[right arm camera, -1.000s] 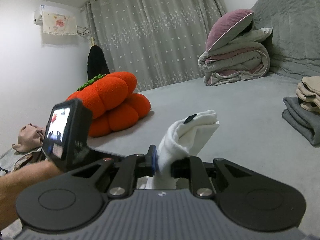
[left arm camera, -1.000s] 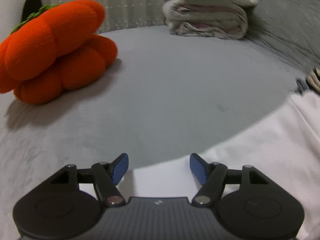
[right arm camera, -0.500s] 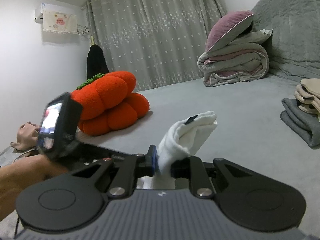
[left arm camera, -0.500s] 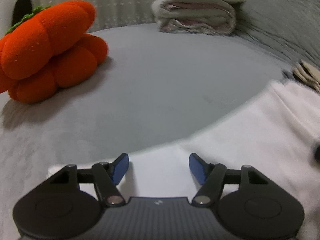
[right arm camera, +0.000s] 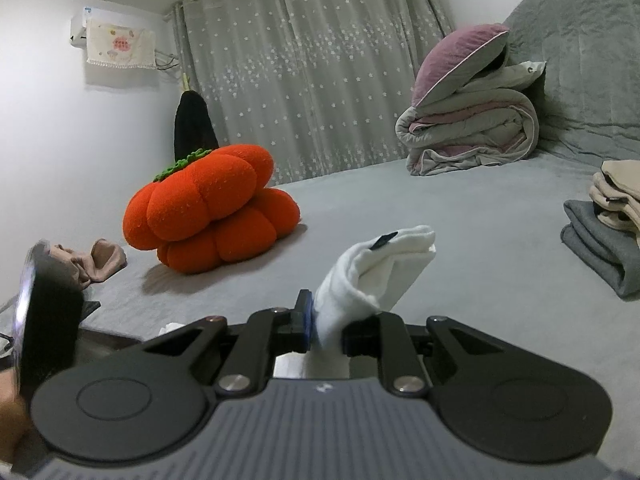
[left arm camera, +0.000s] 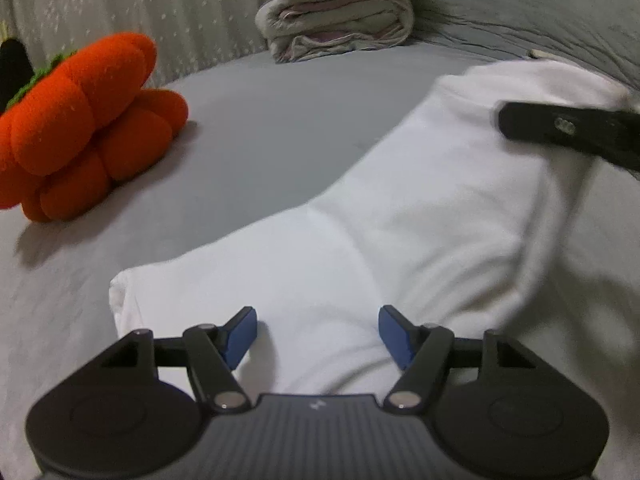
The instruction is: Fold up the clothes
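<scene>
A white garment (left arm camera: 400,216) lies spread over the grey bed, rising toward the upper right in the left wrist view. My left gripper (left arm camera: 318,332) hovers open just above its near-left part, blue pads apart with white cloth beneath them. My right gripper (right arm camera: 326,326) is shut on a bunched edge of the same white garment (right arm camera: 380,264), which sticks up past the jaws. One black finger of the right gripper (left arm camera: 568,130) shows at the right edge of the left wrist view, against the lifted cloth.
An orange pumpkin cushion (right arm camera: 208,216) sits left on the bed (right arm camera: 460,216). A rolled quilt with a purple pillow (right arm camera: 472,128) lies at the back. Folded grey and beige clothes (right arm camera: 604,224) are stacked at the right. A beige garment (right arm camera: 96,260) lies at the far left.
My left gripper has slid left along the white garment, so its left corner and more cloth now show ahead. The right gripper kept still, gripping the cloth.
</scene>
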`<state>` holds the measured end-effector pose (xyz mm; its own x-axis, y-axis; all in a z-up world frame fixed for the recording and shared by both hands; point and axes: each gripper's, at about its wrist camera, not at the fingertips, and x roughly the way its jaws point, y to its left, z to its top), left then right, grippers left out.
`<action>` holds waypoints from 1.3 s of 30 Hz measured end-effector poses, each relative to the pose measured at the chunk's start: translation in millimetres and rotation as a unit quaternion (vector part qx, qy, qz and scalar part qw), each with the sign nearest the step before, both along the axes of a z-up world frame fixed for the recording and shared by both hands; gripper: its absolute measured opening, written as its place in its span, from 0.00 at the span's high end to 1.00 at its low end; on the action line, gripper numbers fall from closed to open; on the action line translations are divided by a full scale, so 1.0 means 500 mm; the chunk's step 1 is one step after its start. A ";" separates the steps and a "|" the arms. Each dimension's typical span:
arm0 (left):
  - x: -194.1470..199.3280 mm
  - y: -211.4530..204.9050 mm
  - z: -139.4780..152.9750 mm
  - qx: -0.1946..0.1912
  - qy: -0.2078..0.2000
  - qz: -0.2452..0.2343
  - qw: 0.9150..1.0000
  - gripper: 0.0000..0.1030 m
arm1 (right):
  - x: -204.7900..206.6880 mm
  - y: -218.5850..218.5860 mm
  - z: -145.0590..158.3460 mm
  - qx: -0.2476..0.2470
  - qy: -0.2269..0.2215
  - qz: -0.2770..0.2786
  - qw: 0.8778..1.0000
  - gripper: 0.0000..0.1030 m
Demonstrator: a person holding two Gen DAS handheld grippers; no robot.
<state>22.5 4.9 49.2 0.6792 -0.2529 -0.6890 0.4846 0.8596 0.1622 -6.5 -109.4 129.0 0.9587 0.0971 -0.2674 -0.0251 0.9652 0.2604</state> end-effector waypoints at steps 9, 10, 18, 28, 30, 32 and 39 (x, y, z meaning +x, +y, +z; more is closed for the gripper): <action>-0.010 0.022 -0.011 -0.042 0.018 -0.003 0.999 0.33 | -0.002 0.001 -0.001 -0.003 0.002 -0.002 1.000 0.82; -0.015 0.019 -0.013 -0.039 0.013 -0.004 0.999 0.33 | -0.003 0.001 -0.001 -0.002 0.002 -0.003 1.000 0.82; -0.018 0.108 0.031 -0.127 0.044 0.000 0.991 0.33 | -0.005 0.016 0.007 -0.025 -0.003 -0.004 1.000 0.82; 0.024 0.421 0.084 -0.368 0.079 0.133 0.917 0.34 | -0.008 0.187 0.035 -0.182 -0.042 0.059 0.981 0.83; 0.021 0.444 0.078 -0.393 0.083 0.140 0.905 0.34 | -0.001 0.238 0.032 -0.215 -0.043 0.081 0.972 0.84; 0.024 0.452 0.071 -0.404 0.087 0.142 0.899 0.34 | 0.015 0.289 0.018 -0.243 -0.030 0.100 0.965 0.84; 0.046 0.460 0.044 -0.435 0.116 0.147 0.881 0.34 | 0.067 0.417 -0.059 -0.328 0.044 0.126 0.935 0.84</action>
<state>45.3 234.8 71.5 0.6692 -0.5906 -0.4509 0.1538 0.7037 -0.6936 26.9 99.2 99.8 0.8989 0.1055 -0.4253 -0.2806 0.8841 -0.3736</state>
